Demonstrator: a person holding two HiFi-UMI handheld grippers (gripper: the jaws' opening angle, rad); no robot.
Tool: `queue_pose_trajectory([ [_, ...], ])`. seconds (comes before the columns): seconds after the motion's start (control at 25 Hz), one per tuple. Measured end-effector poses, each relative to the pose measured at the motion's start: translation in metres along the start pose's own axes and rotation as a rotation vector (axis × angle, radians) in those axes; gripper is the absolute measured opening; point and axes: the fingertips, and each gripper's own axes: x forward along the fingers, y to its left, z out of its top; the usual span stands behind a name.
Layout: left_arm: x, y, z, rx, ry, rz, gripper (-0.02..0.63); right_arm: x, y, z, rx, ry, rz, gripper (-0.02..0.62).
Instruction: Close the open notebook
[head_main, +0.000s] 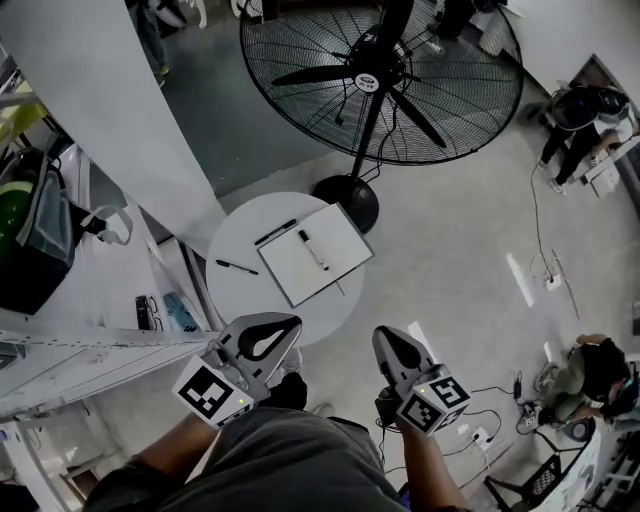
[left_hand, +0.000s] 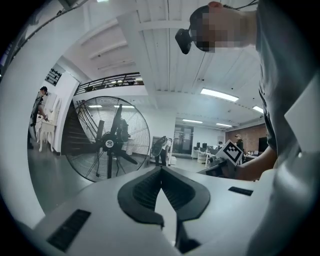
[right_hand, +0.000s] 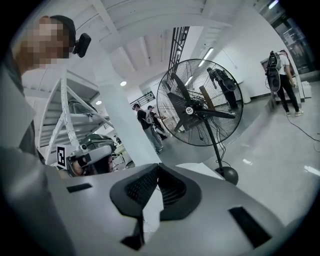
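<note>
Closed and empty, my left tool (head_main: 290, 328) and right tool (head_main: 386, 337) are hanging well short of the open notebook (head_main: 340, 240) lying ahead on the tabletop (head_main: 235, 295). A pen (head_main: 313, 250) is sitting on its page, likely jamming the cover as I'm closing it.

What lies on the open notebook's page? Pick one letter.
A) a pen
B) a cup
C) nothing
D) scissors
A: the head view shows a dark pen lying slantwise on the white page of the notebook, which sits open on the round table.
</note>
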Motion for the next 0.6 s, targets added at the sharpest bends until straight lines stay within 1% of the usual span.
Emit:
queue_pose_trajectory([
  [0.08, 0.002, 0.016, -0.001, -0.003, 0.005, -0.009, 0.015, 0.014, 0.000, 0.005, 0.006, -0.002, -0.007, 0.020],
  [0.2, 0.006, 0.037, 0.001, -0.006, -0.010, -0.023, 0.015, 0.034, 0.000, 0.013, 0.018, -0.003, -0.015, 0.020],
  [0.24, 0.006, 0.044, 0.000, -0.014, 0.000, -0.025, 0.015, 0.041, 0.001, 0.015, 0.019, -0.002, -0.017, 0.020],
  [0.36, 0.005, 0.061, -0.009, -0.078, 0.072, -0.024, 0.015, 0.061, 0.005, 0.021, 0.019, 0.003, -0.019, 0.020],
  [0.44, 0.005, 0.071, -0.010, -0.090, 0.076, -0.022, 0.015, 0.072, 0.008, 0.024, 0.012, 0.006, -0.016, 0.020],
  [0.6, 0.007, 0.086, -0.008, -0.089, 0.070, -0.015, 0.015, 0.089, 0.007, 0.030, 0.001, 0.012, -0.009, 0.020],
])
